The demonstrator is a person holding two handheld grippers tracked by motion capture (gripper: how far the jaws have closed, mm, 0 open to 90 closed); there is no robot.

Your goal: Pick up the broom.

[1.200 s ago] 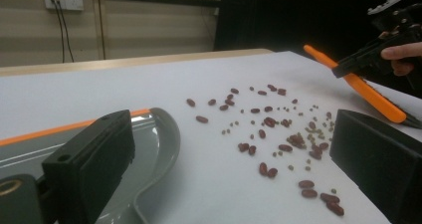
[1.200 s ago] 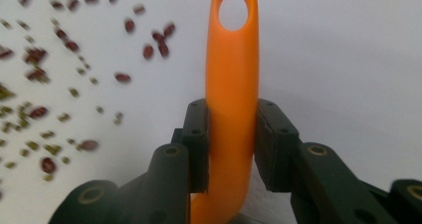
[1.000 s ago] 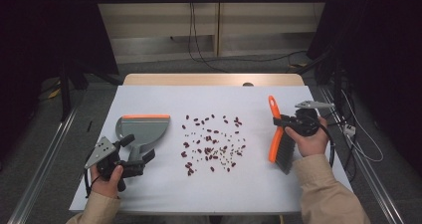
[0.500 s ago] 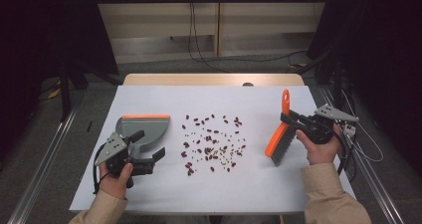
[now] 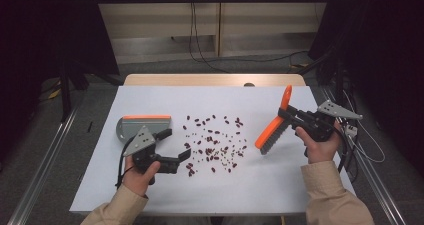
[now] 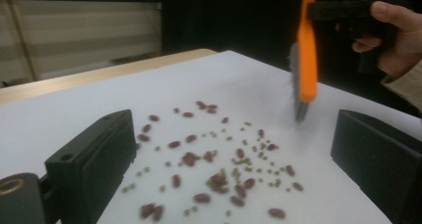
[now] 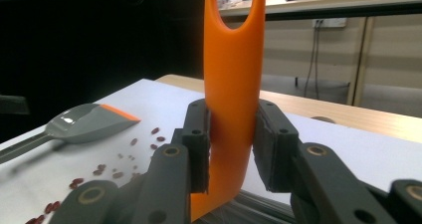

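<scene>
An orange brush [image 5: 272, 130] with grey bristles hangs tilted over the white table's right side, and my right gripper [image 5: 287, 114] is shut on its handle. The right gripper view has the handle [image 7: 234, 59] upright between the pads of that gripper [image 7: 234, 144]. Several dark red beans [image 5: 215, 145] lie scattered mid-table. A grey dustpan [image 5: 135, 125] with an orange lip rests at the left. My left gripper [image 5: 175, 145] is open and empty, just right of the dustpan, partly covering it. In the left gripper view its jaws [image 6: 234, 159] frame the beans [image 6: 219, 159] with the brush [image 6: 306, 59] beyond.
The white sheet [image 5: 150, 190] covers a wooden table whose far edge [image 5: 215, 80] shows behind it. Cables trail off the right side [image 5: 360, 145]. The dustpan [image 7: 84, 122] lies flat, its handle toward the table's near side. Dark floor and rails surround the table.
My left gripper has moved up and right, from beside the dustpan's handle toward the beans. The right gripper shifted right and the brush tilted, bristles now lower left.
</scene>
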